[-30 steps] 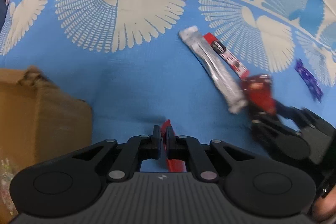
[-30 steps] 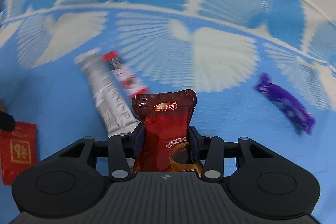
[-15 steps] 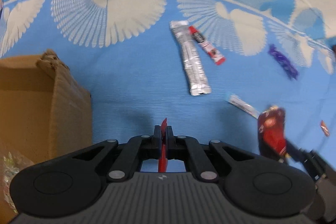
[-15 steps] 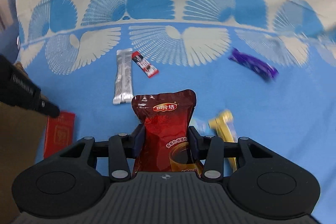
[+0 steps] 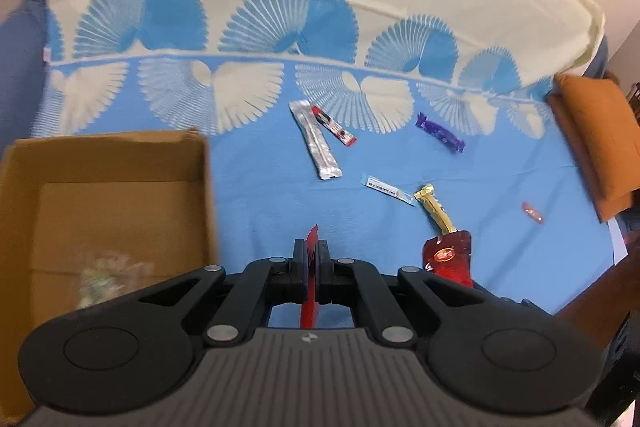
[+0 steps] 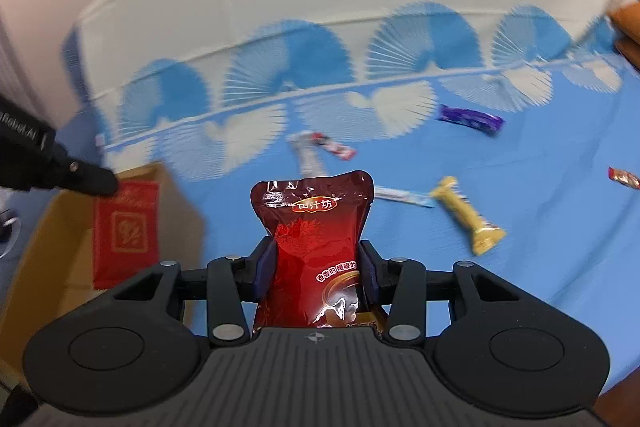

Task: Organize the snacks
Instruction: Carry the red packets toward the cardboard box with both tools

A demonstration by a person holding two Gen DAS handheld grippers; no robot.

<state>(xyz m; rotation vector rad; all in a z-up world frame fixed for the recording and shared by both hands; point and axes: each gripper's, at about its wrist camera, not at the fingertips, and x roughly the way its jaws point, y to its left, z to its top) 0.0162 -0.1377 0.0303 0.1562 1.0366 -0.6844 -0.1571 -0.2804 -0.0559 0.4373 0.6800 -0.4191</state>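
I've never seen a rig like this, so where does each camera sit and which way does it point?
Left wrist: behind the left gripper, which pinches a flat red packet; faces the blue patterned cloth and open cardboard box; a forearm at right.
Right wrist: behind the right gripper, which clamps a dark red pouch; faces the same cloth.
Shared: box, purple wrapper, gold wrapper.

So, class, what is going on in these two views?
A person is sorting snacks with two handheld grippers. The left gripper is shut on a flat red packet, beside the open cardboard box. The right gripper is shut on a dark red pouch. Other snacks lie on the blue bedspread.
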